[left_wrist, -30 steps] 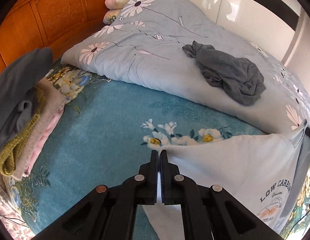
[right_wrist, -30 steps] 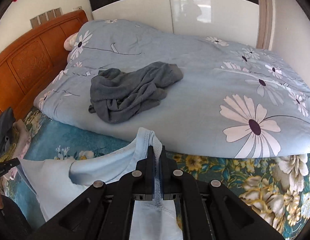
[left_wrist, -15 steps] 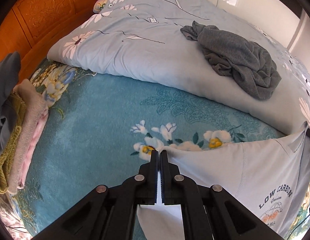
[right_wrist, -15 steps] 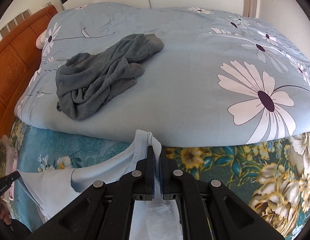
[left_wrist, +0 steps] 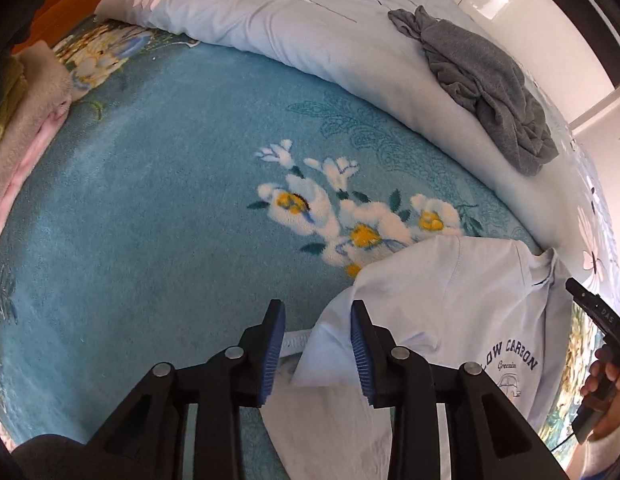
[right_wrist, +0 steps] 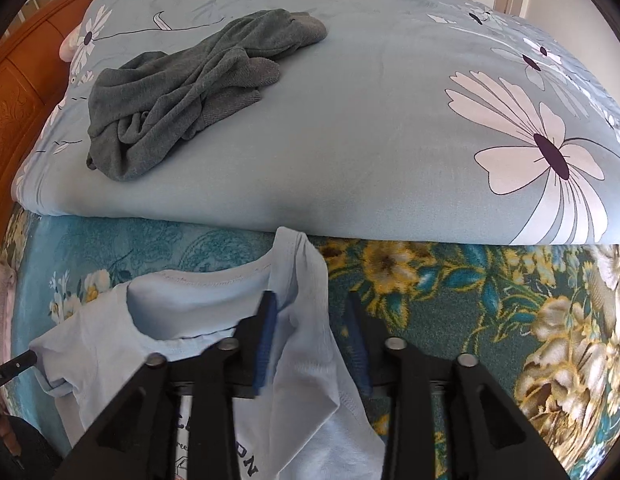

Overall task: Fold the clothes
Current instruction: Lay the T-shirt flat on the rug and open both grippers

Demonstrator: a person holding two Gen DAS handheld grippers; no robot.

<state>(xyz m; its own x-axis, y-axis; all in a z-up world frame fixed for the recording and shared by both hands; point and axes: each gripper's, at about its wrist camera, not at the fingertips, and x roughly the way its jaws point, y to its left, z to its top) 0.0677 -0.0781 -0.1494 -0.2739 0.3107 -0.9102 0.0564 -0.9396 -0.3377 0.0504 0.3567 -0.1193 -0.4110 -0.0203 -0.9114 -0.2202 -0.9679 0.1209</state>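
A light blue T-shirt [left_wrist: 449, 300] with a "LOW CARBON" print lies on the teal flowered blanket [left_wrist: 150, 200]. My left gripper [left_wrist: 317, 312] points down over the shirt's left edge. Its jaws are opening, and a loose fold of the shirt sits between them, not pressed. In the right wrist view my right gripper [right_wrist: 310, 300] hovers over the shirt [right_wrist: 198, 308] beside the collar. Its jaws are opening too, with a slack ridge of cloth lying between the blue pads. A crumpled grey garment [right_wrist: 190, 80] rests on the duvet beyond.
A pale blue flowered duvet [right_wrist: 389, 120] is heaped across the far side of the bed. Folded clothes [left_wrist: 26, 100] are stacked at the left edge. A wooden headboard [right_wrist: 14, 80] stands at far left. A hand [left_wrist: 605, 400] shows at the right.
Both grippers have sunk toward the bed and their jaws have parted. The shirt, held taut between them before, has been let go and now lies slack on the blanket.
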